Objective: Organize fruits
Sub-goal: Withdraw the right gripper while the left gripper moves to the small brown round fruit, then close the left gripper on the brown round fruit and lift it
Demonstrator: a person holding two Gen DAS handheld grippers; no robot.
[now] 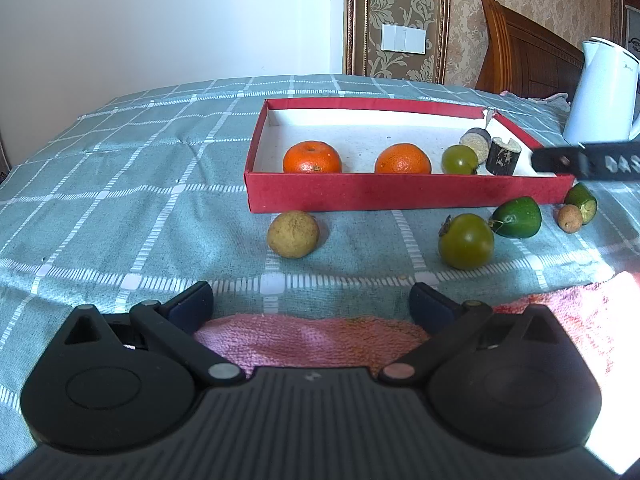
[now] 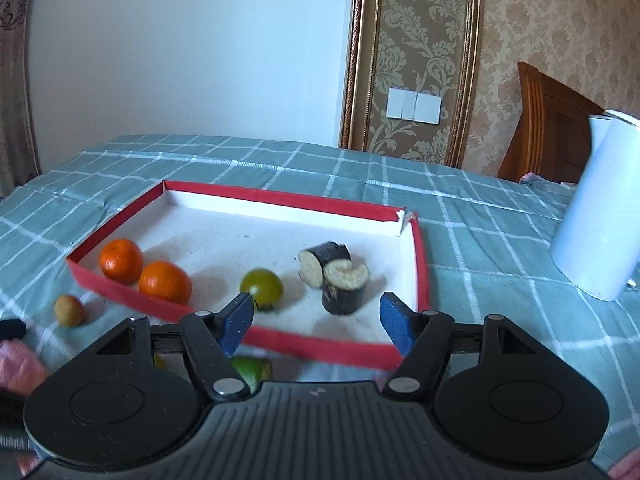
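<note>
A red box (image 1: 400,194) with a white floor holds two oranges (image 1: 312,157) (image 1: 403,159), a green round fruit (image 1: 459,159) and two dark cane pieces (image 1: 502,156). In front of it on the cloth lie a yellowish fruit (image 1: 293,234), a green round fruit (image 1: 466,241), a green cut fruit (image 1: 517,216), a small brown fruit (image 1: 569,218) and a green piece (image 1: 582,197). My left gripper (image 1: 312,304) is open and empty, short of them. My right gripper (image 2: 318,326) is open over the box's near wall (image 2: 320,344), the cane pieces (image 2: 345,286) just beyond, nothing between its fingers.
A white kettle (image 2: 596,208) stands right of the box. A pink towel (image 1: 312,336) lies under my left gripper. The checked green cloth (image 1: 120,184) covers the surface, which drops off at the left. A wooden headboard (image 1: 528,56) rises behind the kettle.
</note>
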